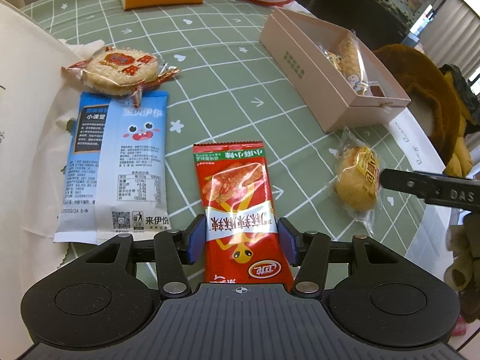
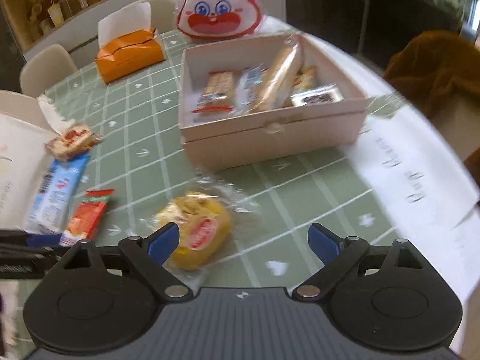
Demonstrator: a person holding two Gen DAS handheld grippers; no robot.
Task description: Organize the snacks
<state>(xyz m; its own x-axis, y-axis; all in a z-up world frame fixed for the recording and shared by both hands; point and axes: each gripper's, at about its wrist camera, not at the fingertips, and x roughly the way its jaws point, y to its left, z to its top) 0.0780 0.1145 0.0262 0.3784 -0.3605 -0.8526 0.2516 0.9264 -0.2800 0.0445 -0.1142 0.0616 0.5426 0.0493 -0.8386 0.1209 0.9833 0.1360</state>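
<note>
Here, my left gripper (image 1: 241, 241) straddles the long red foil snack packet (image 1: 240, 207) lying flat on the green grid-patterned tablecloth (image 1: 210, 96); its blue pads (image 1: 196, 238) sit right at the packet's two long edges, but I cannot tell whether they are pressing yet. The packet's long axis runs straight ahead along the fingers, so I judge a plain squeeze across its width should take it. The open pale pink cardboard box (image 1: 300, 72) lies ahead and to the right. My right gripper (image 2: 243, 244) is spread wide, and the round yellow cake in clear wrap (image 2: 198, 231) sits near its left finger, off centre. Only the right wrist view shows the box's inside (image 2: 270, 84), already holding several wrapped snacks.
</note>
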